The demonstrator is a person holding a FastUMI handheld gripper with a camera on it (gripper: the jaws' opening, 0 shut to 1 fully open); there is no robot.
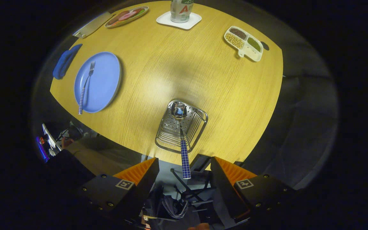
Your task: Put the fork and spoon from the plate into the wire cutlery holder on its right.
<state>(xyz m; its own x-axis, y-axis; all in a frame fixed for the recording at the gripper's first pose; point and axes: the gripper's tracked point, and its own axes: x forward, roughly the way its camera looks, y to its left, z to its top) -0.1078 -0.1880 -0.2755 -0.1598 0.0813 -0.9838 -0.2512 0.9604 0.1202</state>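
Spoon (182,134): it lies in the wire cutlery holder (200,126), in the lower middle of the frame. The bowl rests at the far end of the holder, and the checked handle sticks out over the near rim, past the table (187,73) edge, toward the fingers.
Fork (86,85): it is on the blue plate (105,80), in the left part of the frame, tines pointing away, and the checked handle reaches over the near rim of the plate.
Gripper (184,174): the fingers stand wide apart at the bottom of the frame and hold nothing. The end of the spoon handle is seen between them, but neither finger touches it.
Done: I judge the spoon half is finished, because the spoon sits in the holder and is free of the fingers.
Left: the fork is not yet moved. The gripper must go to the plate, well apart to the left of the holder, take the fork and bring it into the holder beside the spoon.
Progress: about half.
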